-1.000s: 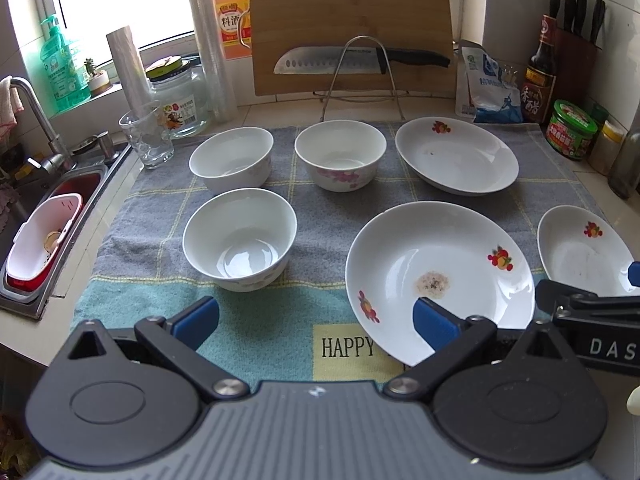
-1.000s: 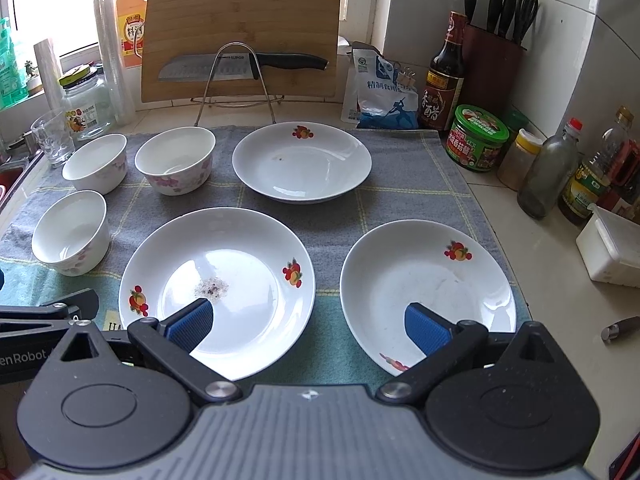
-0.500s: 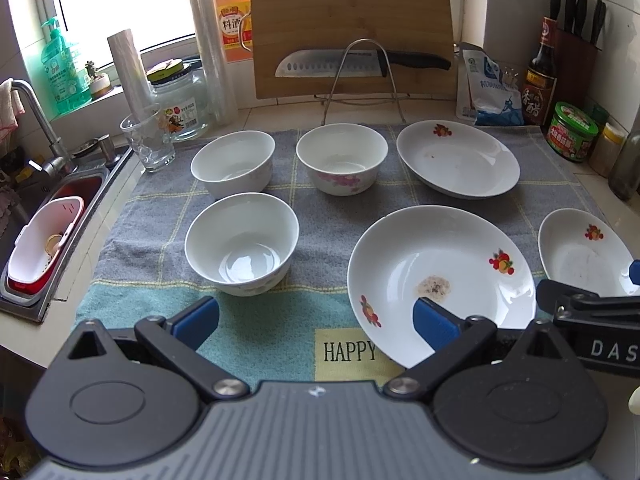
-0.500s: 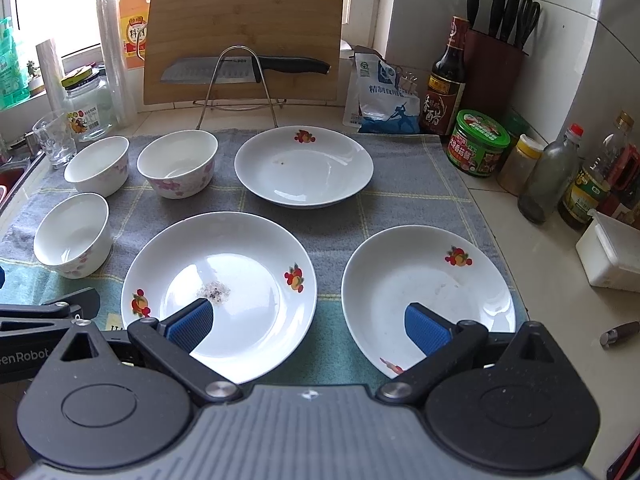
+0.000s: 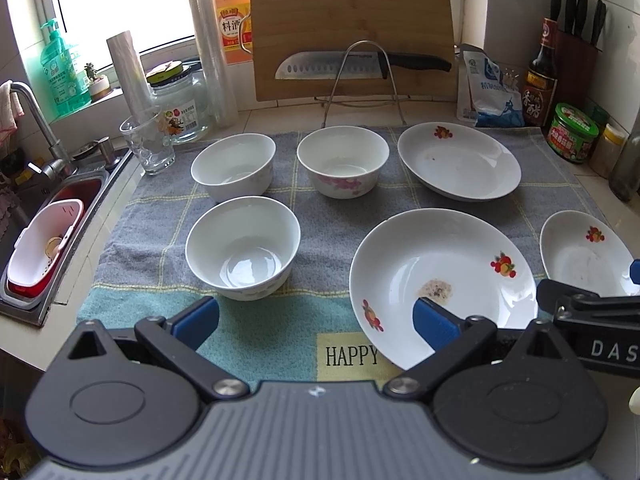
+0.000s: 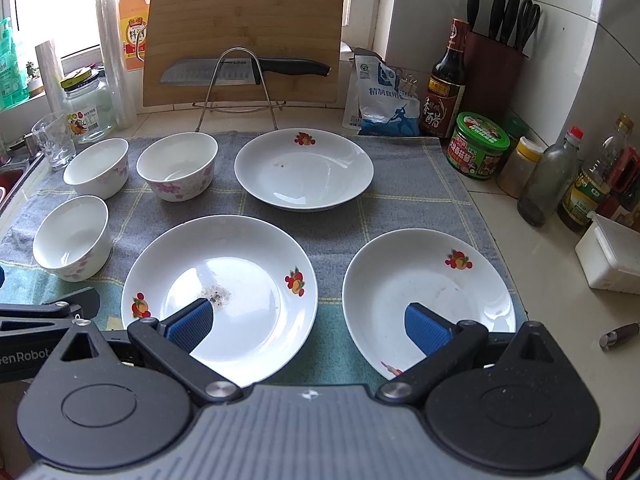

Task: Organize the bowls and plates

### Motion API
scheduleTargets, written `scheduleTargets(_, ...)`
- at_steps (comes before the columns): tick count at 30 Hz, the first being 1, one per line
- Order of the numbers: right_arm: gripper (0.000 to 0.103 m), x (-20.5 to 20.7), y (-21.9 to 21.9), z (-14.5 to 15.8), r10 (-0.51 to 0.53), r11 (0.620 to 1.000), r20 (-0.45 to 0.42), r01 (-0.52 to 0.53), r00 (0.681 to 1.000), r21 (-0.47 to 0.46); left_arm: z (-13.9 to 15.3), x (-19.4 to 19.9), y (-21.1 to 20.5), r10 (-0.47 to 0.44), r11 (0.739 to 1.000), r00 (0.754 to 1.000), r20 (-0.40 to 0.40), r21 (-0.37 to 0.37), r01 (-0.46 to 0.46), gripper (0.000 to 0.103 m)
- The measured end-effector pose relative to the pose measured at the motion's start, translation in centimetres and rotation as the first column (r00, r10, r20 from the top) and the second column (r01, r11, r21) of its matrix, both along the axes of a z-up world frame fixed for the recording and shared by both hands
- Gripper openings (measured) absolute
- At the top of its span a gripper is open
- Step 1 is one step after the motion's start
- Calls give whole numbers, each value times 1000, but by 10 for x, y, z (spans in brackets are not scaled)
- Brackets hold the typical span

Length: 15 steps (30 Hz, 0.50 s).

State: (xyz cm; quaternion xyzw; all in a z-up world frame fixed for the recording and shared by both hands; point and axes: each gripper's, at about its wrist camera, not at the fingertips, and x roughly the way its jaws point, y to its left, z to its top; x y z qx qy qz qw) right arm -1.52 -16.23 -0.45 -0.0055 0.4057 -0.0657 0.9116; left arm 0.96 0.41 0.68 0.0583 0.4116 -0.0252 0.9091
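Note:
Three white bowls and three white fruit-print plates lie on a grey-green towel (image 5: 320, 220). The near bowl (image 5: 243, 246) sits front left, with a plain bowl (image 5: 233, 167) and a pink-flowered bowl (image 5: 343, 160) behind it. The large plate (image 5: 440, 276) with a food stain is front centre, a second plate (image 5: 460, 160) at the back, a third plate (image 6: 428, 296) front right. My left gripper (image 5: 316, 320) hangs open above the towel's near edge, holding nothing. My right gripper (image 6: 308, 322) is open between the large plate (image 6: 220, 292) and the right plate.
A cutting board (image 5: 352, 28) and knife (image 5: 360, 66) on a wire rack stand at the back. A glass (image 5: 148, 144), jar and sink (image 5: 44, 248) are on the left. Bottles, a green-lidded jar (image 6: 482, 144) and a white box (image 6: 612, 256) crowd the right counter.
Both grippers have drifted slightly back and up, so the dishes sit a little lower in view. Nothing on the towel has moved.

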Motion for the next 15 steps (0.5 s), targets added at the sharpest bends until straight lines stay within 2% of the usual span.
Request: scheduleTargets(15, 103, 6, 7, 2, 0, 1000, 19, 0, 1000, -1, 1, 9, 6, -21, 1000, 1000, 16, -18, 21, 102)
